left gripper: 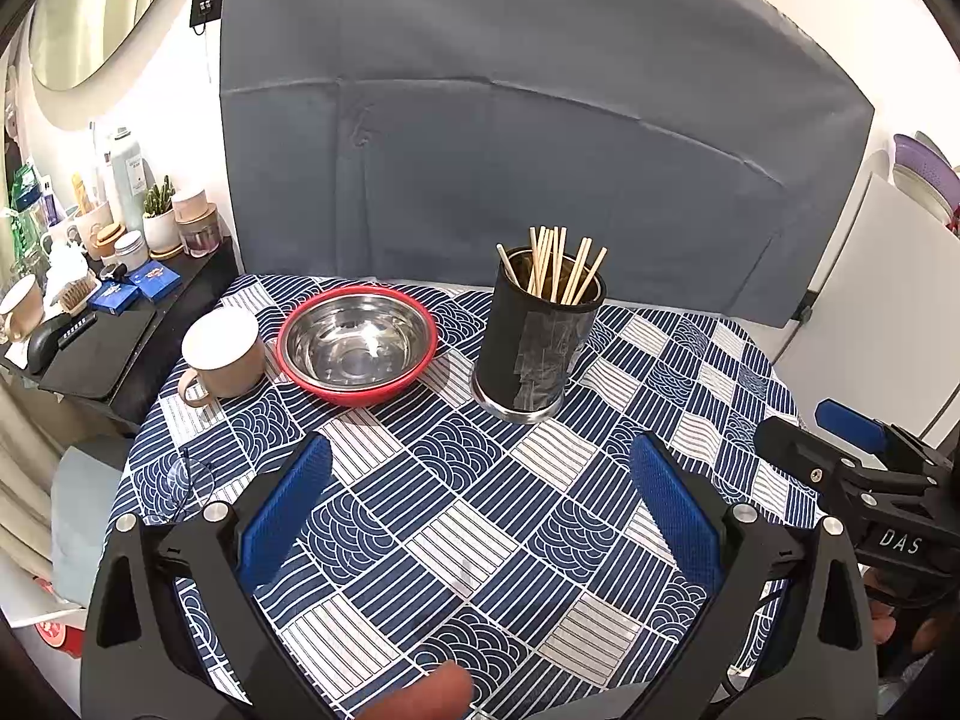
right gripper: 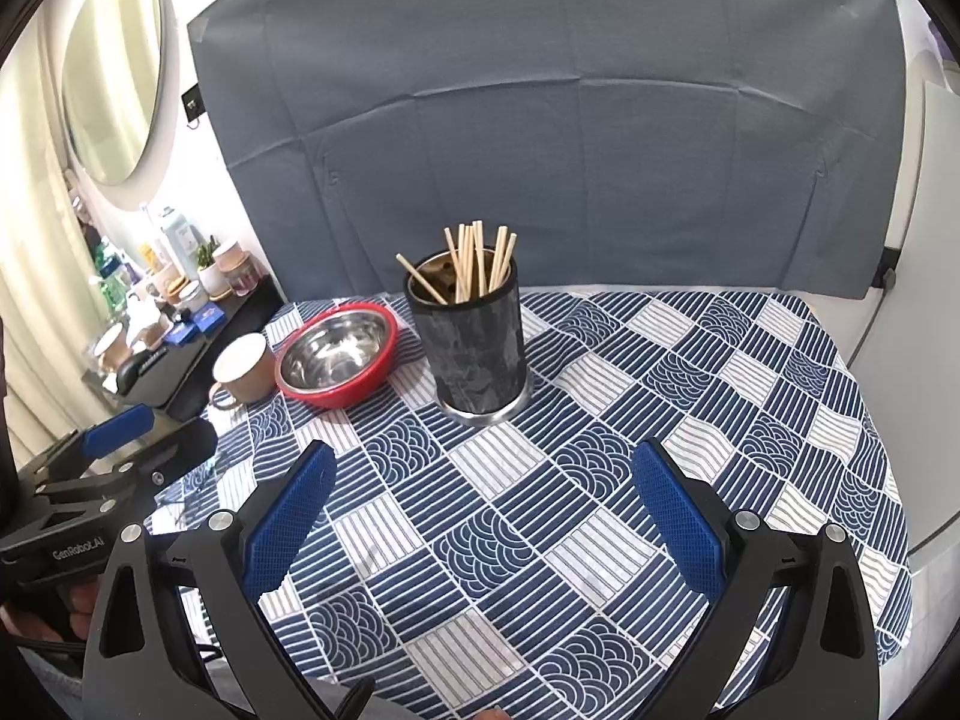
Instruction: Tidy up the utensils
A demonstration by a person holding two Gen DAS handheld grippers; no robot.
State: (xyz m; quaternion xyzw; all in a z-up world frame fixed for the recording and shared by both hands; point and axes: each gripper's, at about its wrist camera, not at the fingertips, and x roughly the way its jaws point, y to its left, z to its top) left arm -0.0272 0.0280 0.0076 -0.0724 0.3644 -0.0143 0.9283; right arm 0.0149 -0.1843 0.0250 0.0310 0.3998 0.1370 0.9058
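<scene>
Both grippers hang low over the near end of the table, spread wide with nothing between their blue pads. The left gripper (left gripper: 480,516) has the mug (left gripper: 223,354) ahead to its left, then the steel bowl (left gripper: 357,343) in its red rim, touching or nearly touching the mug, and the black holder (left gripper: 537,348) ahead and a little right. The right gripper (right gripper: 480,516) sees that holder just left of straight ahead.

The chopsticks (right gripper: 474,264) stand bunched in the holder, tips fanned above the rim — light, stiff and smooth, likely to roll or slip in a loose pinch. I judge the exposed upper shafts the place to take hold, one or two at a time. The holder looks tall and narrow, so a sideways pull may tip it. The bowl stands near its left side; the patterned cloth (right gripper: 690,396) to its right lies open.
</scene>
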